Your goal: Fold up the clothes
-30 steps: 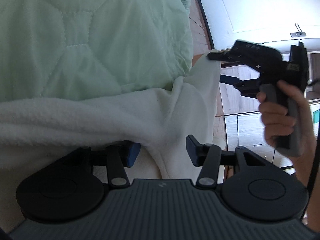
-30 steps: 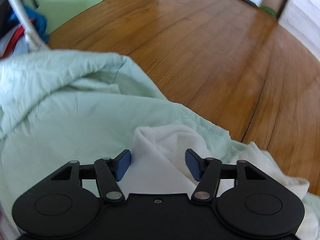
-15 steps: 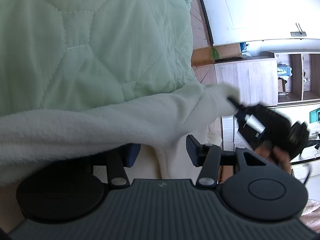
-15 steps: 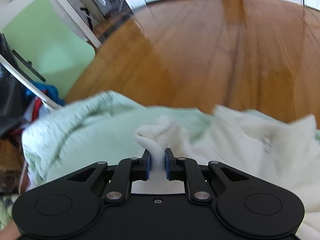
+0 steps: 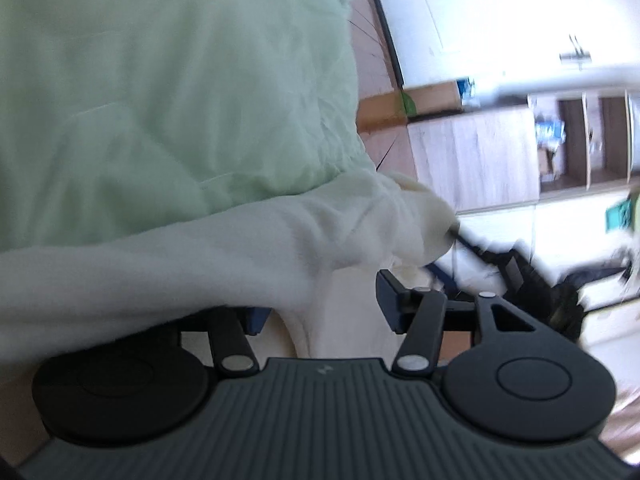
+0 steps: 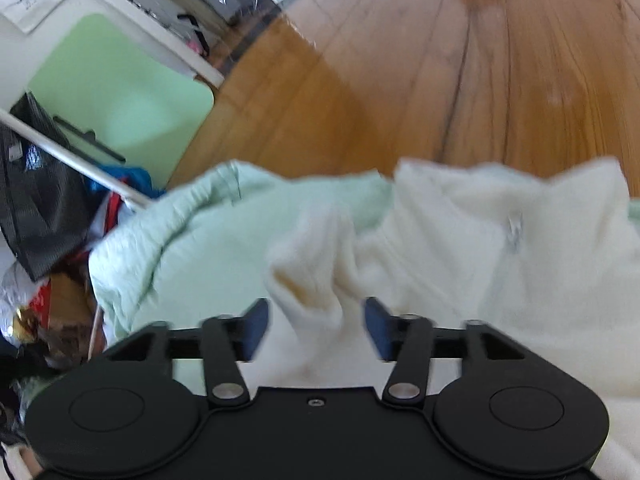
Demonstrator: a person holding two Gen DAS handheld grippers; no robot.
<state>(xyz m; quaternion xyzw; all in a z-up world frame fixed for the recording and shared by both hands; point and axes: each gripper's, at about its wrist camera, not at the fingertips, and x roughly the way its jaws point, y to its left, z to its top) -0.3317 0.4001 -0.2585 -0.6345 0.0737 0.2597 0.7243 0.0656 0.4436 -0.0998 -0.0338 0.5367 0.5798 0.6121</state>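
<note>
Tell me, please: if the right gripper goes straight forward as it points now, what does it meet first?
Probably the white fleece cuff: it already lies between the opening jaws of the right gripper, with the green quilt beyond it.

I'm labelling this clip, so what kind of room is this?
Probably a bedroom: a quilted pale green blanket spread under a white fleece garment, a wooden floor, and open wooden shelving along the wall.

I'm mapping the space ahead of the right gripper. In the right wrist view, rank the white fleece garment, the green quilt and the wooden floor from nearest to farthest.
1. White fleece garment: a fold between the opening jaws of the right gripper.
2. Green quilt: under the garment, spreading left.
3. Wooden floor: beyond both, across the top.
</note>
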